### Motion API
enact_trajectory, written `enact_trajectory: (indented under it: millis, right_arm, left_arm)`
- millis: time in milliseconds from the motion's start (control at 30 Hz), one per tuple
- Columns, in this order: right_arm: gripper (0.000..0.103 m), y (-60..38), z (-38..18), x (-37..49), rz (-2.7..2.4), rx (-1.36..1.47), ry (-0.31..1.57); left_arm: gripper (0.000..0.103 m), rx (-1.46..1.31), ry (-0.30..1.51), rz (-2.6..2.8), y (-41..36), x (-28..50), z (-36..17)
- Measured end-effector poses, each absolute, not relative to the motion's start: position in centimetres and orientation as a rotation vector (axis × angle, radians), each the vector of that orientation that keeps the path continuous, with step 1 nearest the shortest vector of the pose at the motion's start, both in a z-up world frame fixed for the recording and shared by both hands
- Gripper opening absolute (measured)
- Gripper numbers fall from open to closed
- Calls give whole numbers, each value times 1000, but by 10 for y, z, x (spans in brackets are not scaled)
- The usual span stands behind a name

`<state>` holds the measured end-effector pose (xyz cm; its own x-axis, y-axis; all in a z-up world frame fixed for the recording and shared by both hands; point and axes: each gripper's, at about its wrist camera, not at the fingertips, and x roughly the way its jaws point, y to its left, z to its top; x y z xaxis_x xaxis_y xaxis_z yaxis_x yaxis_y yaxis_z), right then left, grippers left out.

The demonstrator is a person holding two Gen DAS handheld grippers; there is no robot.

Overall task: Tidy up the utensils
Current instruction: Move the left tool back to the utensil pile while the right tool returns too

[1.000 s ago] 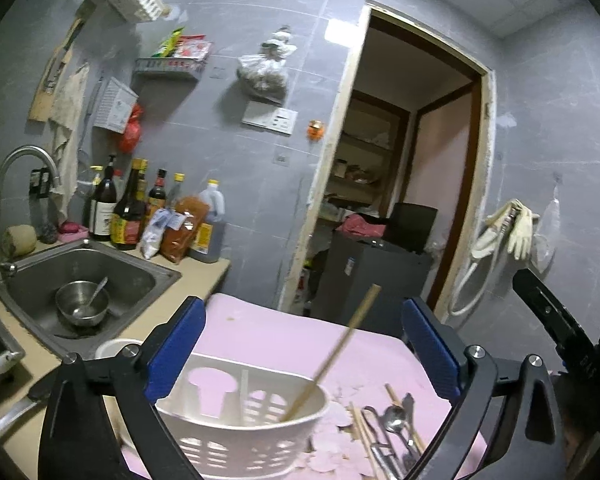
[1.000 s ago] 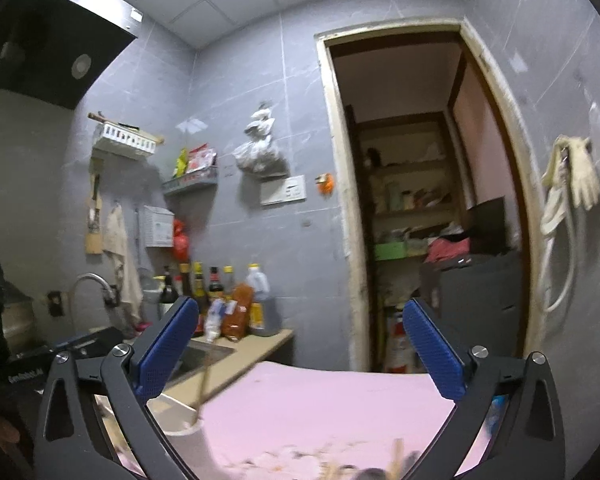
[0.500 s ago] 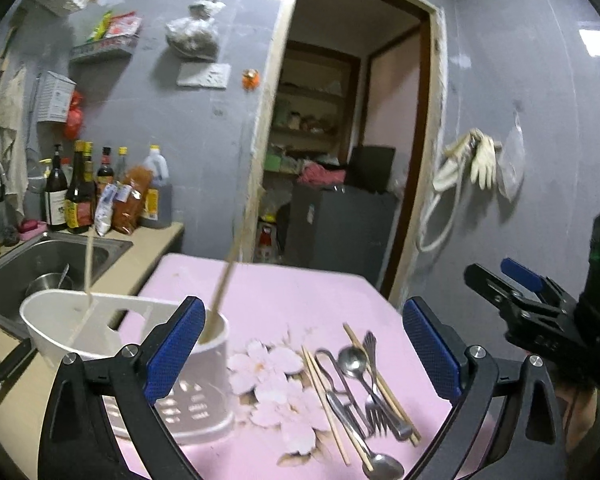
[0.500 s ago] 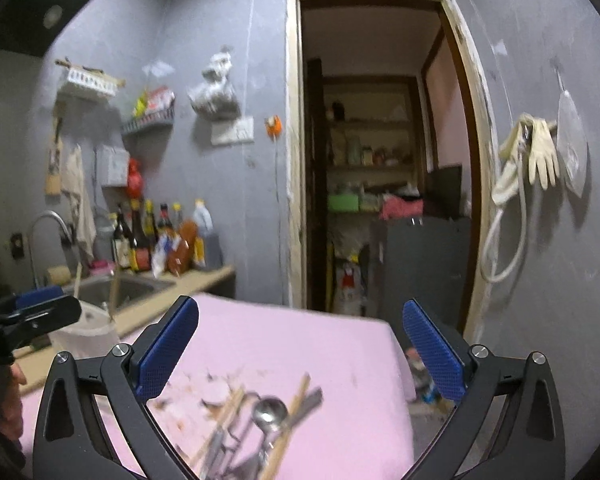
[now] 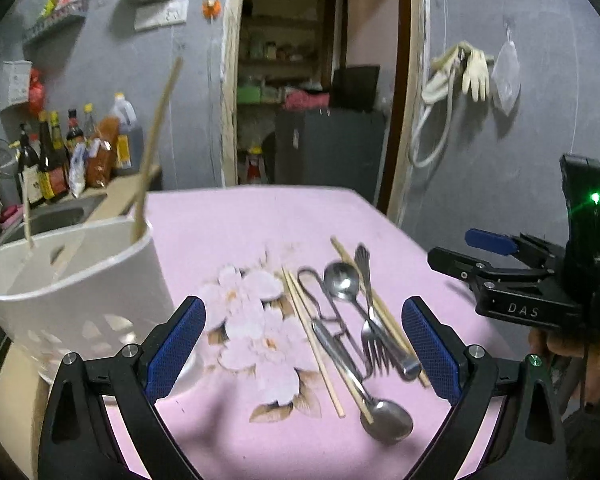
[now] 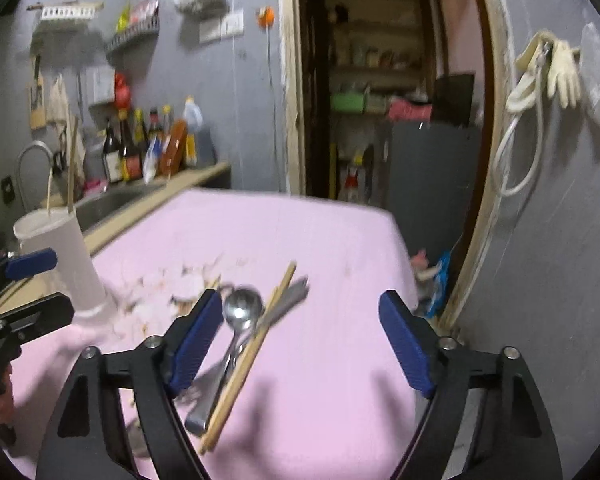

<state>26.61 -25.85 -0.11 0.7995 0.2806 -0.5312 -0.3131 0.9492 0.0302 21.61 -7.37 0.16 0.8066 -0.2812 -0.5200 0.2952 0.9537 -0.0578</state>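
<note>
White holder [image 5: 80, 292] stands left of the utensils [image 5: 352, 316], apparently apart.

I count 2 spoons [image 5: 342, 281] and 1 fork [image 5: 367, 316] at 5 o'clock on my left cam, 1 white basket [image 5: 72, 292] at 9 w/ 2 chopsticks [image 5: 152, 152] in it, approx 4 loose chopsticks [image 5: 312, 338].

Both grippers have black angular frames with silver screws and blue textured pads [image 5: 175, 344]. The right gripper [image 5: 500, 256] carries white "DAS" lettering and a glowing green light. Bare skin of the right hand [image 5: 568, 346] meets a dark sleeve.
</note>
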Motion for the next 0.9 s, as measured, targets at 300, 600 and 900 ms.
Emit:
enact_trajectory:
  millis: [300, 600, 900]
  right_arm:
    - [45, -242, -28, 279, 379, -132, 724]
    - [35, -228, -47, 300, 409, -198, 862]
    - [33, -218, -46, 320, 399, -229, 888]
  left_arm:
    - [64, 29, 764, -337, -74, 247, -32]
    - [41, -12, 906, -370, -71, 278, -50]
    - [32, -13, 954, -354, -70, 303, -53]
